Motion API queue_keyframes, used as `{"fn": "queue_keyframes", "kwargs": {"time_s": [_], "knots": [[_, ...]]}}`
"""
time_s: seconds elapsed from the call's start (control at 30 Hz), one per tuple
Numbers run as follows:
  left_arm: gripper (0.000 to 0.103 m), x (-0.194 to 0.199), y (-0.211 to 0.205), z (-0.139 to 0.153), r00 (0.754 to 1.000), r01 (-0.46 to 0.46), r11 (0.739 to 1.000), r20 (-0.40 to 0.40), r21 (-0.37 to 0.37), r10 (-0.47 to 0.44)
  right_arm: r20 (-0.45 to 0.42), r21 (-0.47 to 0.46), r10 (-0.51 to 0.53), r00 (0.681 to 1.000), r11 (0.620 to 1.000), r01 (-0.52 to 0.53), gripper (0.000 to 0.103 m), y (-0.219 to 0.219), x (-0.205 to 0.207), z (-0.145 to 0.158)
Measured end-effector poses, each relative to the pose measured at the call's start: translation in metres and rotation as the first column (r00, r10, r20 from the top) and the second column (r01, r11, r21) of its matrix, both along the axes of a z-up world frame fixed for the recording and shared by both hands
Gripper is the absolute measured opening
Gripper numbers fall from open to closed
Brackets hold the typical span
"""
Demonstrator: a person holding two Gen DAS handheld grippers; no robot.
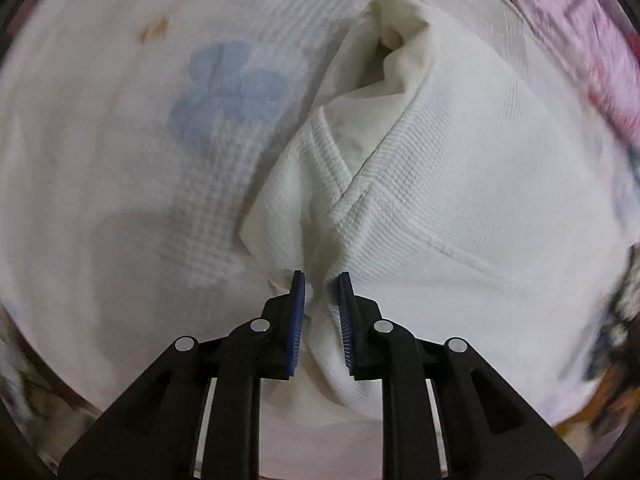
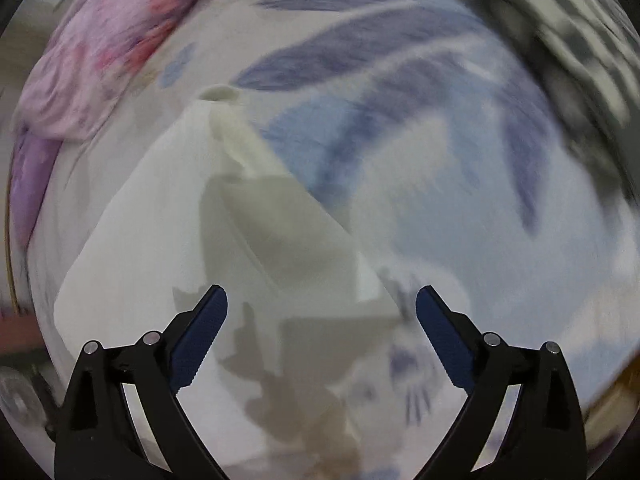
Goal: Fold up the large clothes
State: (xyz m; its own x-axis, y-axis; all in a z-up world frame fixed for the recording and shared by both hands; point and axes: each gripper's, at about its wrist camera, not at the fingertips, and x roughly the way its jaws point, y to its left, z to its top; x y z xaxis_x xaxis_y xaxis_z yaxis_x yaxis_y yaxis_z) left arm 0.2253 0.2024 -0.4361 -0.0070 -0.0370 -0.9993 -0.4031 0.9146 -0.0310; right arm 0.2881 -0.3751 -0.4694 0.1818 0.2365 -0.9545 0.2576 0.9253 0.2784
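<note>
A white ribbed garment (image 1: 440,168) lies on a floral bed sheet (image 1: 224,92). Its open sleeve or hem end points away from me. My left gripper (image 1: 320,280) is shut on a bunched fold of the white garment, with cloth pinched between its blue pads. In the right wrist view the same white garment (image 2: 152,240) lies flat at the lower left, blurred. My right gripper (image 2: 322,300) is open and empty, held above the garment's edge.
A pink patterned cloth (image 1: 568,40) lies at the far right of the bed, and shows at the upper left in the right wrist view (image 2: 100,52). A black-and-white striped cloth (image 2: 568,40) lies at the upper right. The sheet has blue leaf prints (image 2: 400,100).
</note>
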Motion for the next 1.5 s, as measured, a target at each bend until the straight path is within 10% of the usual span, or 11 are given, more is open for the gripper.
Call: {"fn": "queue_keyframes", "kwargs": {"time_s": [0.1, 0.23, 0.37, 0.67, 0.77, 0.9, 1.13, 1.2, 1.23, 1.4, 1.5], "knots": [[0.019, 0.006, -0.015, -0.006, 1.0, 0.028, 0.999, -0.015, 0.034, -0.028, -0.033, -0.047, 0.153, 0.988, 0.987, -0.155, 0.091, 0.035, 0.017, -0.024], [0.019, 0.014, -0.028, -0.009, 0.999, 0.028, 0.999, -0.017, 0.038, -0.027, 0.001, 0.061, 0.099, 0.995, 0.993, -0.099, 0.02, 0.041, 0.009, -0.009], [0.02, 0.012, -0.028, -0.007, 1.0, 0.006, 1.0, 0.001, 0.028, -0.006, -0.059, 0.347, -0.002, 0.998, 0.937, 0.022, 0.017, 0.039, 0.003, 0.005], [0.023, -0.004, 0.003, -0.004, 0.985, -0.157, 0.979, 0.049, -0.131, 0.165, -0.166, 0.916, -0.229, 0.959, 0.325, 0.236, 0.014, 0.048, 0.018, -0.006], [0.027, -0.001, 0.015, -0.01, 0.986, -0.154, 0.98, 0.043, -0.127, 0.161, -0.266, 0.705, -0.247, 0.932, 0.609, 0.363, 0.014, 0.012, -0.002, -0.051], [0.029, -0.004, 0.02, -0.01, 0.991, -0.127, 0.986, 0.032, -0.111, 0.131, -0.238, 0.454, -0.28, 0.93, 0.815, 0.361, 0.036, -0.012, -0.005, -0.06], [0.032, 0.01, 0.005, -0.009, 0.995, -0.096, 0.993, 0.021, -0.063, 0.097, -0.069, 0.173, -0.075, 0.995, 0.981, 0.086, 0.051, 0.038, 0.03, 0.032], [0.032, 0.012, 0.001, -0.006, 0.997, -0.075, 0.996, 0.022, -0.042, 0.076, 0.051, 0.174, 0.007, 0.999, 0.985, -0.016, 0.029, 0.056, 0.028, 0.057], [0.032, 0.014, -0.002, -0.007, 0.998, -0.058, 0.998, 0.023, -0.029, 0.059, 0.035, 0.154, 0.057, 0.998, 0.986, -0.062, 0.002, 0.066, 0.026, 0.056], [0.033, 0.021, -0.011, -0.017, 0.999, -0.049, 0.999, 0.02, -0.011, 0.049, -0.202, 0.072, 0.219, 0.955, 0.975, -0.209, 0.0, 0.101, 0.018, -0.041], [0.033, 0.021, -0.02, -0.002, 0.999, -0.017, 0.999, 0.028, 0.037, 0.016, -0.219, 0.066, 0.148, 0.964, 0.988, -0.137, 0.0, 0.104, 0.013, -0.008]]}}
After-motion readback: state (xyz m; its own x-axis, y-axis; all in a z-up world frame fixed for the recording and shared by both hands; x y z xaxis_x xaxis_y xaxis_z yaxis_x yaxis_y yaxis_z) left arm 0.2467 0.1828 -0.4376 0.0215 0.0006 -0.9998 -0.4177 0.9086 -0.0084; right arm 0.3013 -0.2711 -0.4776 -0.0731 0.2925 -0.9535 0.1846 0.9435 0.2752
